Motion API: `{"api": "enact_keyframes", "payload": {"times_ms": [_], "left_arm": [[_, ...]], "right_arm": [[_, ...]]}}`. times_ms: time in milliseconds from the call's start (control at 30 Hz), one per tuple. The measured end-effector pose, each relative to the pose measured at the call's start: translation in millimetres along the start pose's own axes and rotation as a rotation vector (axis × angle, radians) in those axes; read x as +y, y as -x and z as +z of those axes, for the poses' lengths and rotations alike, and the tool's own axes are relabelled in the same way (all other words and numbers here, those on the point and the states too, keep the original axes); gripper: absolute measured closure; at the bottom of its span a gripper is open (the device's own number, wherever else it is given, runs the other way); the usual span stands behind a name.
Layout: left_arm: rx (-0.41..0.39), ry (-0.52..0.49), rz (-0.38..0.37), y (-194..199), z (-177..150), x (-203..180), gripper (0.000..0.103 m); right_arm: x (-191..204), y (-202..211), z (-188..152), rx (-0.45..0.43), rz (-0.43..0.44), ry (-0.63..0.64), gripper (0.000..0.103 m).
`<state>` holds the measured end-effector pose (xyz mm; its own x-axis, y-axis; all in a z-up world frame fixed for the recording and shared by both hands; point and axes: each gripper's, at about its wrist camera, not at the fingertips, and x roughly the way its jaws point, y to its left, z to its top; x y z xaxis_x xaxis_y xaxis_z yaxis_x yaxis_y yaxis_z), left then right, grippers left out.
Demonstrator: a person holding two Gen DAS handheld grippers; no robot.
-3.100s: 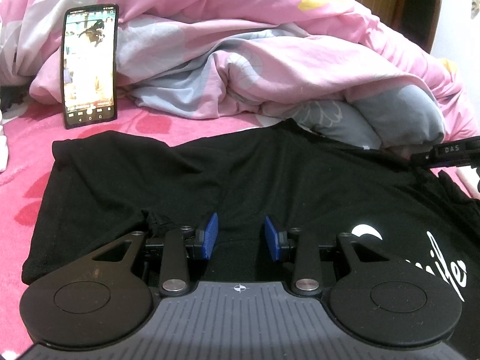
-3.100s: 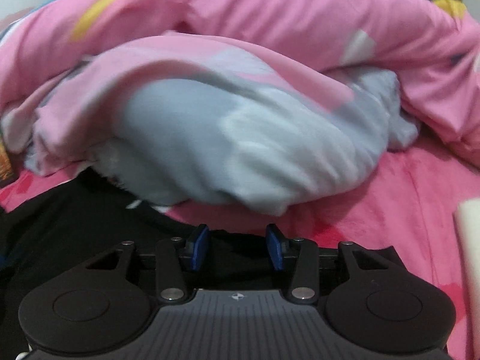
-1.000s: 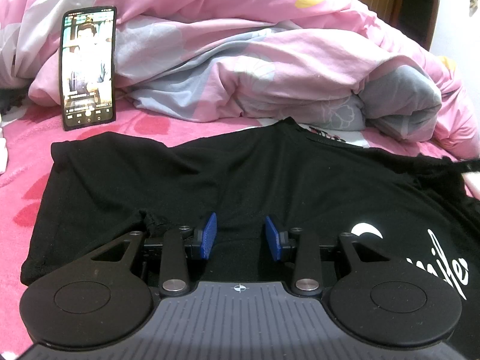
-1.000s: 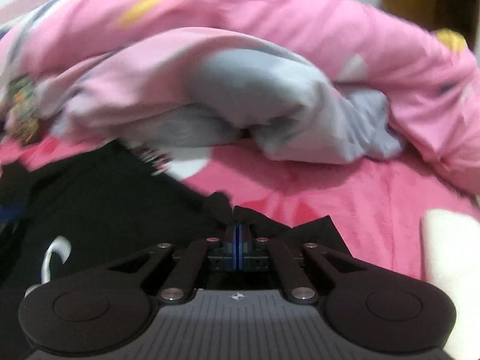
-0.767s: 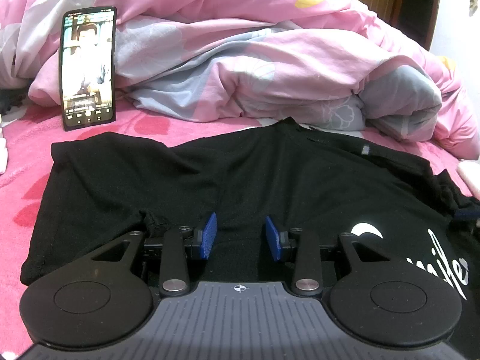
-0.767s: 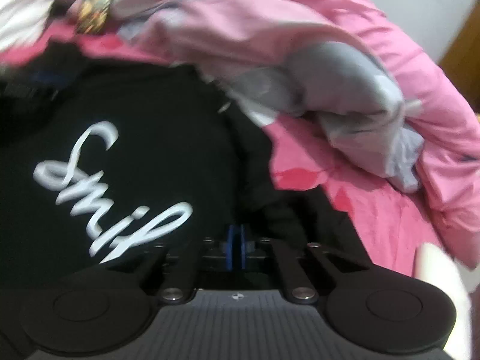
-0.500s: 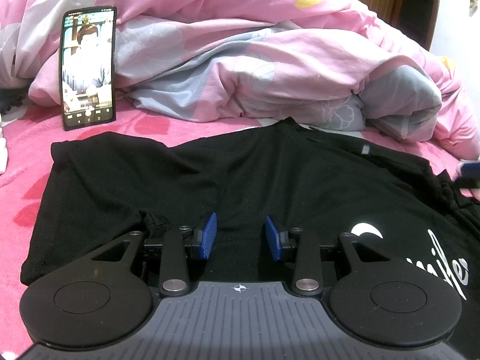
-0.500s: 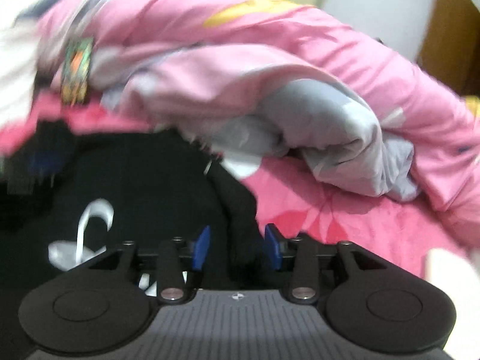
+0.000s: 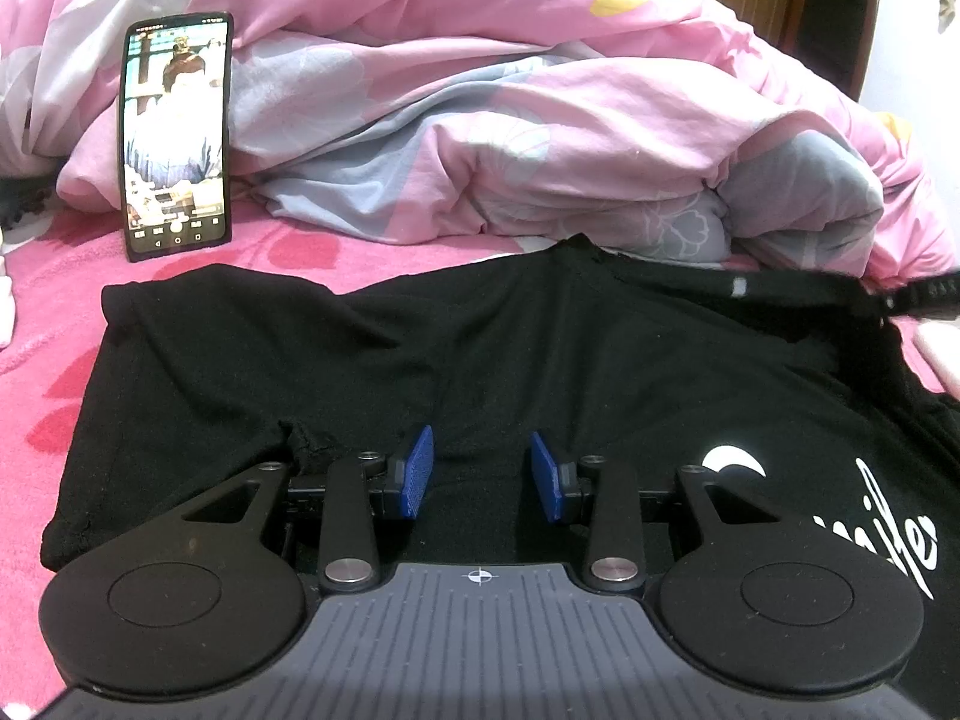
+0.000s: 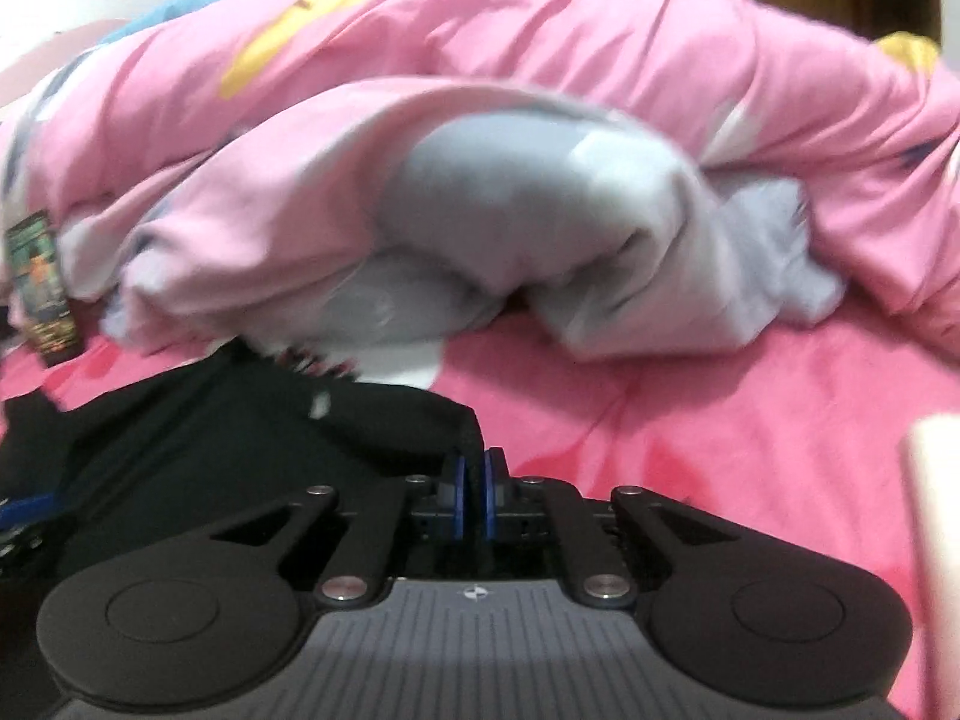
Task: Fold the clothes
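The right gripper (image 10: 474, 495) pinches the black T-shirt's (image 9: 480, 348) edge; the left gripper (image 9: 480, 474) hovers half-open above it, a phone (image 9: 175, 135) beyond.

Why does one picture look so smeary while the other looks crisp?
Right wrist view: motion blur smears the pink quilt, and the black T-shirt loses its detail. Left wrist view: sharp, the phone screen is readable, though the fisheye lens bends the edges.

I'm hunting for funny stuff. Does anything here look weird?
Yes: a phone stands upright on the bed, leaning on the crumpled quilt with its screen lit, beside the black T-shirt being folded.
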<state>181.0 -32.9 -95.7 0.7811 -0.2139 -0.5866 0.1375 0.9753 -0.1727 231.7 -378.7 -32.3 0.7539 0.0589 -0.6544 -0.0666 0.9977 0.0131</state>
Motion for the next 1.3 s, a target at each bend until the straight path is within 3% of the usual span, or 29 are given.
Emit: {"api": "enact_keyframes", "payload": {"times_ms": [200, 500, 633, 733, 867, 1033, 1200, 1300], "left_arm": [[0.000, 0.001, 0.001, 0.1, 0.1, 0.0, 0.067], [-0.001, 0.000, 0.003, -0.4, -0.7, -0.5, 0.067], [-0.001, 0.001, 0.003, -0.5, -1.0, -1.1, 0.067], [-0.002, 0.002, 0.005, 0.1, -1.2, -1.6, 0.067], [-0.012, 0.012, 0.007, 2.8, -0.1, -0.9, 0.067], [-0.045, 0.093, 0.049, 8.6, 4.5, 11.3, 0.067], [-0.029, 0.183, 0.104, 4.1, 7.2, 27.1, 0.066], [-0.037, 0.212, 0.129, 4.1, 7.8, 32.6, 0.066]], "right_arm": [[-3.8, -40.1, 10.9, 0.009, -0.138, 0.044, 0.098], [-8.4, -84.7, 7.6, 0.052, -0.189, 0.016, 0.095], [-14.0, -61.0, 13.1, 0.005, -0.193, -0.043, 0.064], [-12.4, -28.5, 20.6, -0.062, -0.190, -0.054, 0.060], [14.0, -11.2, 35.0, -0.054, -0.012, -0.058, 0.060], [82.4, -40.3, 45.3, 0.004, 0.184, 0.014, 0.061], [129.9, -87.5, 54.0, 0.088, 0.229, 0.029, 0.066], [142.1, -109.9, 57.2, 0.145, 0.209, 0.023, 0.073]]}}
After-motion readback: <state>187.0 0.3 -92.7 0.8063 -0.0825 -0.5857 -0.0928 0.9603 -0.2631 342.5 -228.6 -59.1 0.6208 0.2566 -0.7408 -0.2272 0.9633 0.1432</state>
